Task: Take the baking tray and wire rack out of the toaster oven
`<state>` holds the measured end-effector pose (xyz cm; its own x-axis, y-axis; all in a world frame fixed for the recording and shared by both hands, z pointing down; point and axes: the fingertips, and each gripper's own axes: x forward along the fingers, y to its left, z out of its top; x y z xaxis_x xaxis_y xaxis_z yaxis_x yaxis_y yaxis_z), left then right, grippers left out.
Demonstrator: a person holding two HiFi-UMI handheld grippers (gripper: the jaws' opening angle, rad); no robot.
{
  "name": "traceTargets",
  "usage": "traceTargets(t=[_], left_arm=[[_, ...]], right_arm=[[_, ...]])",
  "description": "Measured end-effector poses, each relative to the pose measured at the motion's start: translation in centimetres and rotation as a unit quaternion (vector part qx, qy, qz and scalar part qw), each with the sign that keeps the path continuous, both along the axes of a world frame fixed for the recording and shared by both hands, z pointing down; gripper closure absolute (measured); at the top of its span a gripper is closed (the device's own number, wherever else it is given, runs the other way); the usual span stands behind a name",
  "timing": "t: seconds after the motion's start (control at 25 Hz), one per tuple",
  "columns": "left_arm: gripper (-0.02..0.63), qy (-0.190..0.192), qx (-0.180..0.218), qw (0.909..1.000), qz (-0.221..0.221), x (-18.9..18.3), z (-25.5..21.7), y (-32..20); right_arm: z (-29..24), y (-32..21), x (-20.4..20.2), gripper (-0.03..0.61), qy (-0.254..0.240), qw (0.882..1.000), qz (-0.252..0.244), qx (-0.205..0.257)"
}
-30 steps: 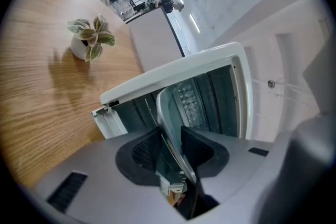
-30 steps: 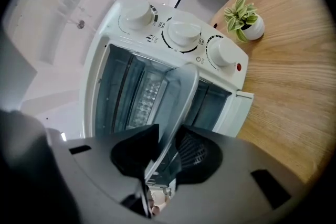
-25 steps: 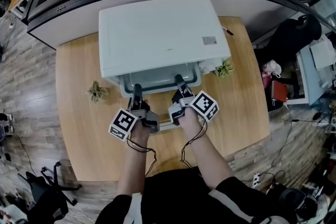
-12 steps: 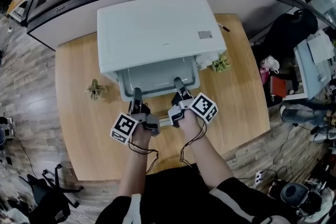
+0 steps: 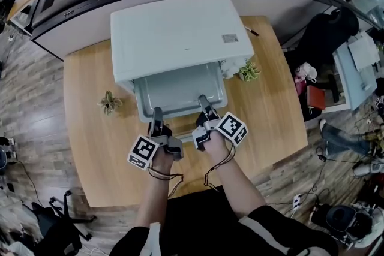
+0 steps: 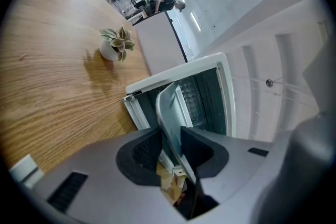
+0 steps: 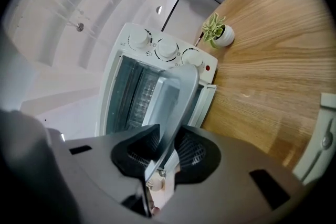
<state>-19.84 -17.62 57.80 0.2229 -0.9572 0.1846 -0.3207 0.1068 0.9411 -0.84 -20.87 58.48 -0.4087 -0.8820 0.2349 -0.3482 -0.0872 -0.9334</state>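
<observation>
Clamping the front rim of the baking tray (image 5: pixel 179 92) in fingers of left gripper (image 5: pixel 157 114) and right gripper (image 5: pixel 204 104); probably handling stiff, light, slippery.

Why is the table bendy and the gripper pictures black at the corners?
Head view: the wide lens bends the table, but it's sharp and evenly lit. Left gripper view: a black ring frames it, and the close baking tray looks soft. Right gripper view: same ring; the toaster oven leans.
</observation>
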Motion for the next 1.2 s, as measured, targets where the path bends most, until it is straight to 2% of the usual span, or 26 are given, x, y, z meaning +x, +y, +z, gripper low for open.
traceTargets(t=[0.64,1.2], left_arm=[[0.497,0.006,0.001,0.9999,0.014,0.1,0.3,3.3],[0.495,-0.001,-0.003,0.9986,0.053,1.1,0.2,7.0]], right_arm=[[0.2,3.8,0.2,0.494,-0.016,1.0,0.018,-0.003],[-0.2,8.2,1.0,0.494,-0.006,1.0,0.03,-0.002]])
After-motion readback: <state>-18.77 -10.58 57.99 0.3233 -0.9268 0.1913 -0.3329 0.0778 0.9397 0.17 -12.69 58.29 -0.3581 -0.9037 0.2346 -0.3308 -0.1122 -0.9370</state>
